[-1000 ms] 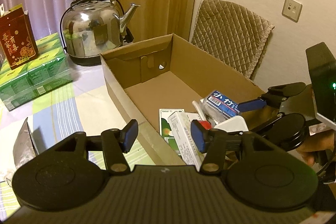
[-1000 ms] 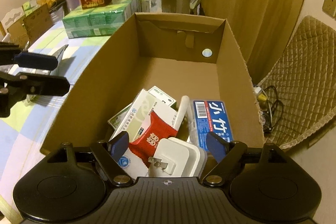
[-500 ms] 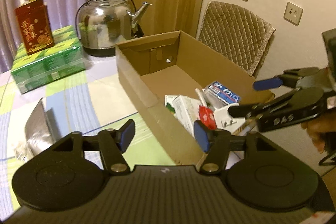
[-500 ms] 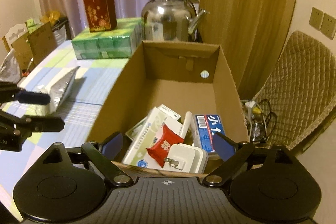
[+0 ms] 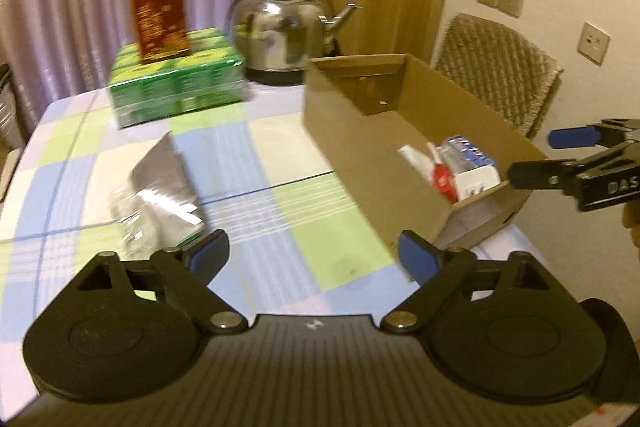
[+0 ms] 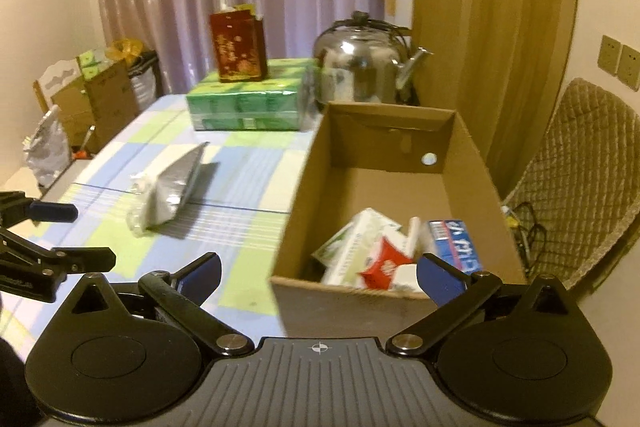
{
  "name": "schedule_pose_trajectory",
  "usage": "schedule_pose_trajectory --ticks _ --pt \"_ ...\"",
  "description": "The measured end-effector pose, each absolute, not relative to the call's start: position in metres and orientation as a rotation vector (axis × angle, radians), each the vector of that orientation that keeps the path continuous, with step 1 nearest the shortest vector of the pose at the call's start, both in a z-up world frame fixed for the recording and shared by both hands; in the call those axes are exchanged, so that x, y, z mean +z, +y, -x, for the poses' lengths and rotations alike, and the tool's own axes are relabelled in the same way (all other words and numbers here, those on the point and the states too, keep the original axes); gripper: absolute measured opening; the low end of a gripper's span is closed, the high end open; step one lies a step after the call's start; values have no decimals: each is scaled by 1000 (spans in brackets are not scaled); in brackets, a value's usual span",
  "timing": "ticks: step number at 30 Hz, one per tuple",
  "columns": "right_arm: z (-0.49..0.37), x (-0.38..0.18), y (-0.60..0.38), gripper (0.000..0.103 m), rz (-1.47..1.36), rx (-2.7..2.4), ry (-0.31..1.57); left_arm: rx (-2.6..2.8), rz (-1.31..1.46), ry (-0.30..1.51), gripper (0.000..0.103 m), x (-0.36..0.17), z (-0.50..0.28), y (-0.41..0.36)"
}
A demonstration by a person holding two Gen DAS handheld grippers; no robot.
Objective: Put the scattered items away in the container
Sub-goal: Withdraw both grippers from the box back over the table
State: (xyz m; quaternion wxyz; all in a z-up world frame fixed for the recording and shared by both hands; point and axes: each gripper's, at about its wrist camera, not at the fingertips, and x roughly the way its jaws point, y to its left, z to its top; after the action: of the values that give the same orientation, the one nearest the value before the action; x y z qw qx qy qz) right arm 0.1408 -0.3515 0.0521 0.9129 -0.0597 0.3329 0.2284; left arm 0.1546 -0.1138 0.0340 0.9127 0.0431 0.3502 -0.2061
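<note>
left wrist: I'm holding the left gripper (image 5: 314, 257) empty, jaws just opening wide, silver pouch (image 5: 160, 183) lying ahead-left, long axis running away, cardboard box (image 5: 352, 115) right | right wrist: right gripper (image 6: 318, 273) gaping empty, jaws just opening, pouch (image 6: 174, 187) far left, left nearer | checked tablecloth (image 6: 248, 163), curtains behind

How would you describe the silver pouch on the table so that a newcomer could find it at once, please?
Start at the open cardboard box on the checked tablecloth. The silver foil pouch lies apart from it, on the side towards the left gripper. It alone is shiny, crinkled and outside the box.
</note>
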Motion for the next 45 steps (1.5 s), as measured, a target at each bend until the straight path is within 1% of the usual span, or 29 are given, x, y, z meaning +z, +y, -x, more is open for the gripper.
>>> schedule_pose_trajectory --ticks 2,6,8,17,34,45 --pt "-133 53 -344 101 119 487 685 -391 -86 722 98 32 -148 -100" --pt "-119 51 -329 101 127 528 693 -330 -81 741 99 27 -138 -73" --pt "-113 50 -322 101 136 549 697 -296 -75 750 102 24 -132 -60" --pt "-98 40 -295 101 176 614 726 -187 -46 794 102 9 -108 -17" --pt "-93 25 -269 101 211 668 763 -154 -4 809 102 0 -97 4" --pt "-117 9 -228 101 231 725 785 -156 -34 817 102 -13 -114 16"
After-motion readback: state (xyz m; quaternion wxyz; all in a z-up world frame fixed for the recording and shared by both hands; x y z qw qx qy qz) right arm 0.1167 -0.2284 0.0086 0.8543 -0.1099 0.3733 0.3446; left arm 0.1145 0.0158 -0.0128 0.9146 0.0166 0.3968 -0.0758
